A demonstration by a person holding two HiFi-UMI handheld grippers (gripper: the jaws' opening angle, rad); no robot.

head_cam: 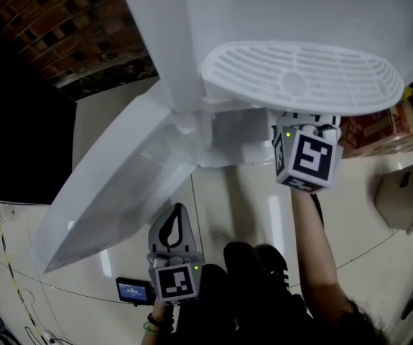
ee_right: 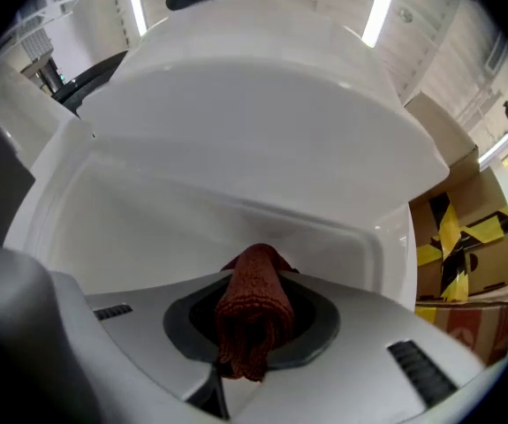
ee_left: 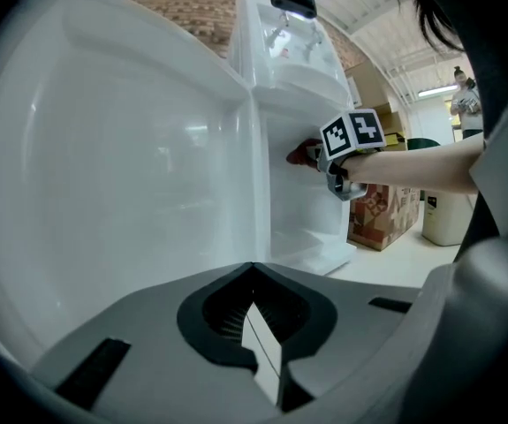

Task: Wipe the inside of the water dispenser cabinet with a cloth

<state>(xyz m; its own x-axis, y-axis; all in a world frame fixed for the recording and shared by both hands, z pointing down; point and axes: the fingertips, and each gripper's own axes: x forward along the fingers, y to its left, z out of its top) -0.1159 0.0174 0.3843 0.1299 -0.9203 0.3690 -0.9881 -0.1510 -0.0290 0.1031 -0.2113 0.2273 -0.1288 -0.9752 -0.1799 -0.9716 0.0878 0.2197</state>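
the right tool (ee_right: 252, 347) is clamping a bunched rust-brown knitted cloth (ee_right: 255, 290) at the mouth of the white plastic water dispenser cabinet (ee_right: 236, 157). the left tool (ee_left: 258, 325) is sitting closed and empty beside the open white door (ee_left: 103, 157). the narrow bunch is risking missed corners, or snagging and slipping free. the slotted white drip tray (head_cam: 303, 74) is hiding the cloth in the head view, and wall contact is unclear.

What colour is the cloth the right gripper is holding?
The cloth is reddish-brown, knit-textured; shows best in the right gripper view.
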